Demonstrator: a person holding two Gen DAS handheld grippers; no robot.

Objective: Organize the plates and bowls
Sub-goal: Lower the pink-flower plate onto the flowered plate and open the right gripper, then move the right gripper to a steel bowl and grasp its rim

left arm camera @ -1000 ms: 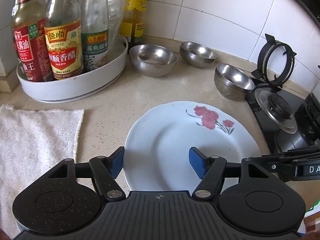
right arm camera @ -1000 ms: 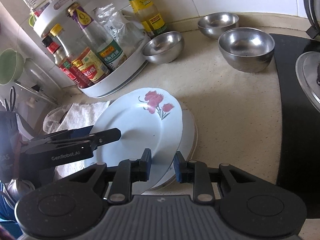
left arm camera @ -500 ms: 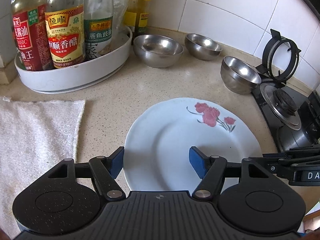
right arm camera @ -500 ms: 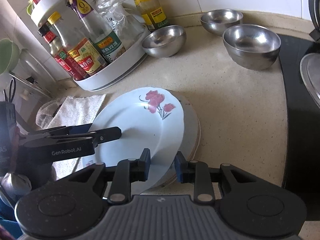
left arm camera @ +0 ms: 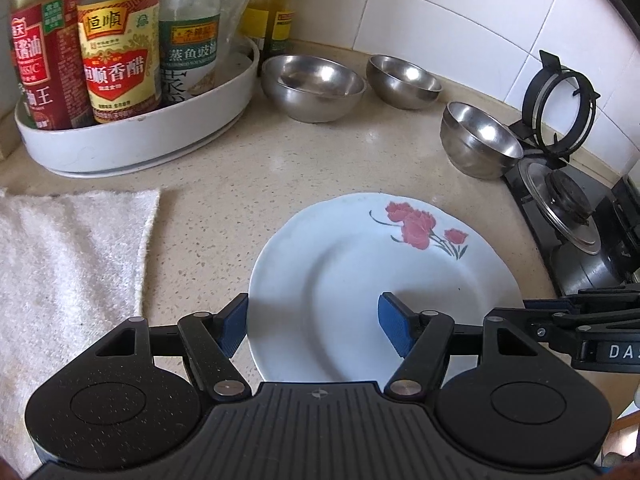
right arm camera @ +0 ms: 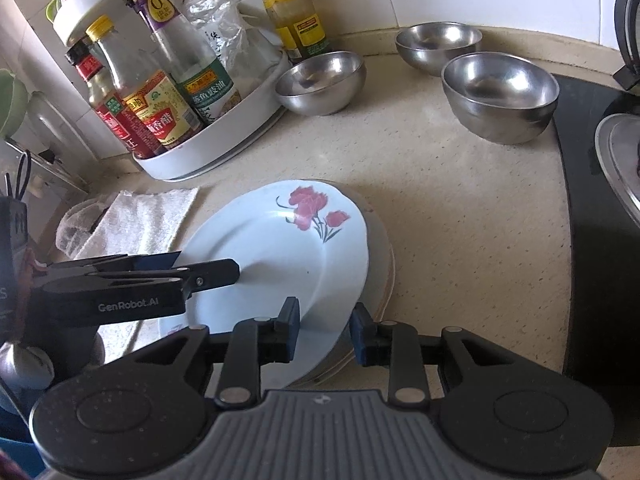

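A white tray (left arm camera: pixel 132 148) at the back left of the worktop (left arm camera: pixel 240 184) holds sauce bottles (left arm camera: pixel 120 52) standing up, w/ a clear bag behind them. 3 steel bowls (left arm camera: pixel 314 86) sit on the worktop by the tiled wall, all empty: one just beside the tray, one more to its right, one next to the black stove (left arm camera: pixel 572 216). A white towel (left arm camera: pixel 68 248) lies flat on the left. The flower plate (right arm camera: pixel 280 256) is tilted, its left side up, on top of a stack of plates (right arm camera: pixel 382 264) near the front of the worktop. The left hand-held gripper (left arm camera: pixel 314 326) hangs low over the plate's near edge, released, jaws wide, not touching the plate as far as I can see. The right hand-held gripper (right arm camera: pixel 324 330) comes in from the plate's right side & points across it; its jaws sit either side of the plate rim w/ a gap left, so it's loose, not clenched.
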